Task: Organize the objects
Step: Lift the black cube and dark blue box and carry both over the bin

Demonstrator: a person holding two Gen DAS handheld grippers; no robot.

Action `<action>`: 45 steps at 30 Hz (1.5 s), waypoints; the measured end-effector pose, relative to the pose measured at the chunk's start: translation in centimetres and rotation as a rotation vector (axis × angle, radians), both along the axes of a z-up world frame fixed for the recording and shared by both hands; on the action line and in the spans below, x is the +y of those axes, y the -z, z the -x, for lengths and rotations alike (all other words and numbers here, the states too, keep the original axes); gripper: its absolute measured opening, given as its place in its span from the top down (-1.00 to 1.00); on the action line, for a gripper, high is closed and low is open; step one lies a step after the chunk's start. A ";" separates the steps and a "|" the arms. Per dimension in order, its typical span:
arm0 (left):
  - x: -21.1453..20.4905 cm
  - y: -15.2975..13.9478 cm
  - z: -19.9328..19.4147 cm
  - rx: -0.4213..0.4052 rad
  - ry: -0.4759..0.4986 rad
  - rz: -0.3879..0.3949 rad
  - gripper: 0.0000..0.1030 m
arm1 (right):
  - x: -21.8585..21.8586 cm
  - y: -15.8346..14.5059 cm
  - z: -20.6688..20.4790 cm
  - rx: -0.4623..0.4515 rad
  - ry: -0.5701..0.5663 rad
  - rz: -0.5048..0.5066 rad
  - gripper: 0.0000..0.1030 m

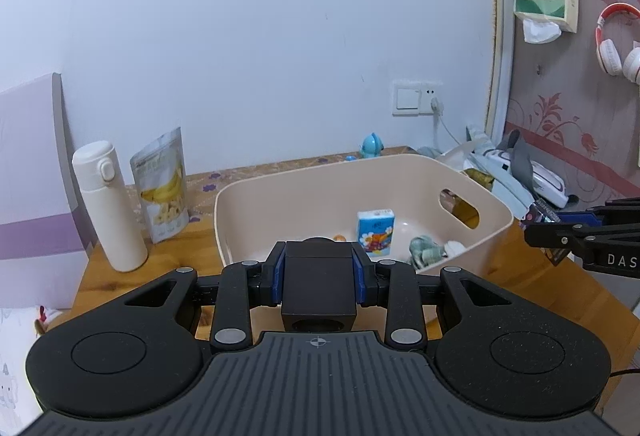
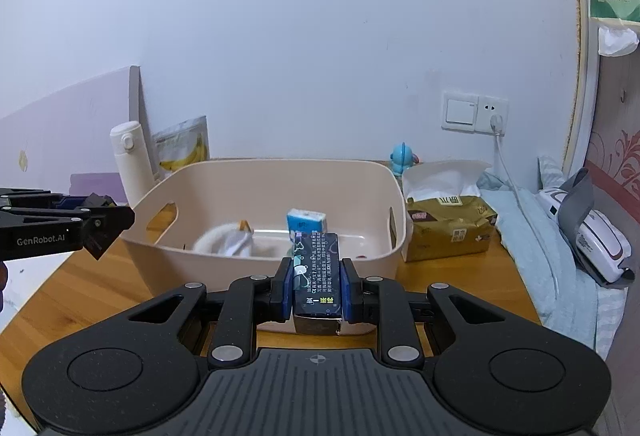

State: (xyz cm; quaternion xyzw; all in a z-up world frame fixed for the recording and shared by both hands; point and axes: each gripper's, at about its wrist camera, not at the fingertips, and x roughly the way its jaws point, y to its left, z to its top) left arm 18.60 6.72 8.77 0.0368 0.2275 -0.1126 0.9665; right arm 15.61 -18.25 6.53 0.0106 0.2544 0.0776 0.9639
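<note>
Left gripper: clenched on a black cube; beige bin at 12 o'clock
Right gripper: grasping a dark printed box; over the bin's near rim
Bin: on wooden tabletop; holds blue tissue pack

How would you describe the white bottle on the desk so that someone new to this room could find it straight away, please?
Start at the beige plastic bin in the middle of the wooden desk, then look left toward the wall. There the white bottle stands upright beside a banana snack pouch. It is the only tall, plain white cylinder there, with a flip-button lid.
</note>
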 end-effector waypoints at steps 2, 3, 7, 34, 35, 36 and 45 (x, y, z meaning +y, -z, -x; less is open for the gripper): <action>0.0 -0.2 -0.5 -0.003 0.000 0.002 0.37 | 0.0 -0.1 -0.4 -0.006 0.005 -0.006 0.57; 0.0 -0.2 -0.8 -0.004 0.001 0.001 0.37 | 0.0 -0.2 -0.6 -0.008 0.007 -0.008 0.57; -0.2 -0.3 -2.0 -0.012 0.006 0.000 0.37 | 0.0 -0.3 -1.6 -0.014 0.010 -0.015 0.57; -2.1 4.2 -9.8 0.128 0.031 0.010 0.37 | 0.6 1.6 -8.7 0.053 0.006 0.001 0.57; -2.1 4.4 -10.0 0.135 0.029 0.015 0.37 | 0.6 1.7 -8.9 0.057 0.005 0.003 0.57; -2.1 4.6 -10.2 0.142 0.031 0.016 0.37 | 0.7 1.8 -9.1 0.061 0.003 0.006 0.57; -2.4 6.1 -10.9 0.192 0.038 0.008 0.37 | 2.0 3.1 -10.7 0.109 -0.030 0.045 0.57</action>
